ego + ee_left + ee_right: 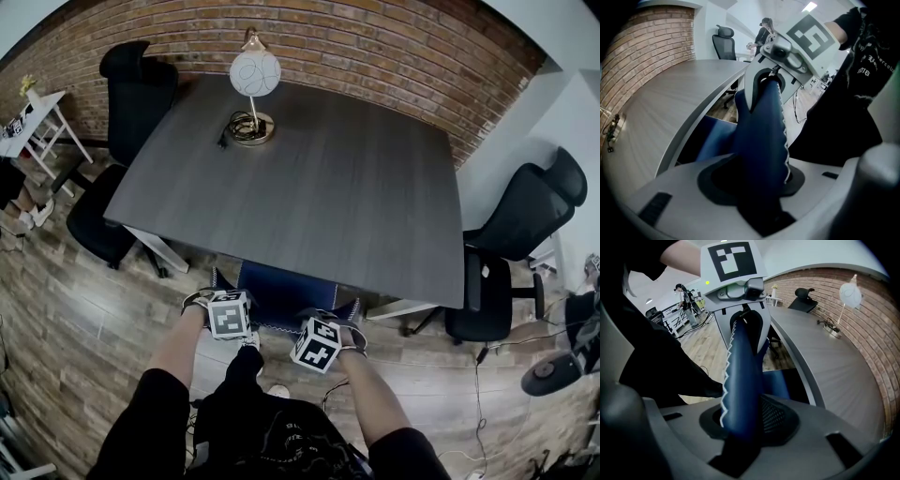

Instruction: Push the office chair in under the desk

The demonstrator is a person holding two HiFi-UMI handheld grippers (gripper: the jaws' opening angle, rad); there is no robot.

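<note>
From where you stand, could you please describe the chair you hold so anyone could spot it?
Find the dark desk by the brick wall. The chair is tucked at its near edge. It alone is blue; the left chair and right chair are black.

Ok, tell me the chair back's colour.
Dark blue chair back, white zigzag stitching; right gripper view best.

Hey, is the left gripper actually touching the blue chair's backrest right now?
Touching. The left gripper view shows the left gripper closed on the top edge of the blue backrest, which runs between the jaws and against their pads.
</note>
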